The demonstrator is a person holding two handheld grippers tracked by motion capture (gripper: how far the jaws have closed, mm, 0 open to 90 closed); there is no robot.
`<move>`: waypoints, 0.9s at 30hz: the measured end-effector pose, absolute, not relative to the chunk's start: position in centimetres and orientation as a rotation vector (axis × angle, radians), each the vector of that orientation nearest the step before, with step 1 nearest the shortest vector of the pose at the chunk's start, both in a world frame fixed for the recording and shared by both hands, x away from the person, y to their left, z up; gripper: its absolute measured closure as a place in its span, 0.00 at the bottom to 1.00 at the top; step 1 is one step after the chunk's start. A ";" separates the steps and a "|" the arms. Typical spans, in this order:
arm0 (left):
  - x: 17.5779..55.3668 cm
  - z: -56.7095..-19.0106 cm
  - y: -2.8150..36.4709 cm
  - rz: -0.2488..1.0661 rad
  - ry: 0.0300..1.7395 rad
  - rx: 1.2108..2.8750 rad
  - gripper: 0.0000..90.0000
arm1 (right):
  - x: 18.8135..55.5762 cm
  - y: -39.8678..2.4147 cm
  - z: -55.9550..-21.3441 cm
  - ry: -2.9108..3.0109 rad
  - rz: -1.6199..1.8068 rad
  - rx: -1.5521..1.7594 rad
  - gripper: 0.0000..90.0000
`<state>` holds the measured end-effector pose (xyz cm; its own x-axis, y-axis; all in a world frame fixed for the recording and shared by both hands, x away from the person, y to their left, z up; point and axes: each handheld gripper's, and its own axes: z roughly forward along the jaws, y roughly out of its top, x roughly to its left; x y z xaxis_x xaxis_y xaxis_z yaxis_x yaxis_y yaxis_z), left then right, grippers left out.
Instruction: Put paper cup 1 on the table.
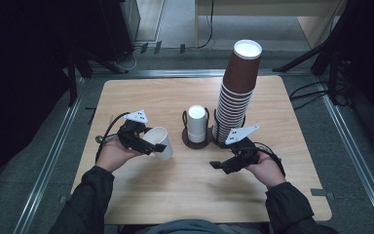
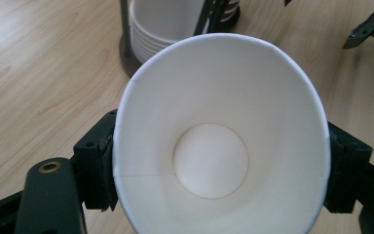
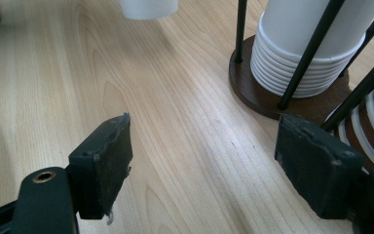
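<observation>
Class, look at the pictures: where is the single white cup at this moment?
In the high view the white cup is at the table's left, gripped sideways in the left tool, left of the short white stack.

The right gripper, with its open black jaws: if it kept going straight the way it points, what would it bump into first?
Probably the round brown wooden base holding the white paper cup stack; the right gripper has bare table before that. Depth is uncertain.
</observation>
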<state>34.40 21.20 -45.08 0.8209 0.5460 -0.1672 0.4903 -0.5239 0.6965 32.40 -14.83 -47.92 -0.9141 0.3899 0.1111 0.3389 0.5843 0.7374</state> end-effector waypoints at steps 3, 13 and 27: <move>34.8 -45.2 22.0 0.112 0.784 2.210 0.23 | 32.3 -14.8 -47.8 2.738 1.273 0.626 0.25; 36.1 -46.3 24.3 0.162 0.895 2.187 0.23 | 32.4 -14.8 -47.9 2.739 1.264 0.634 0.25; 36.9 -46.9 26.6 0.272 0.999 2.169 0.21 | 32.4 -14.8 -48.0 2.756 1.279 0.643 0.25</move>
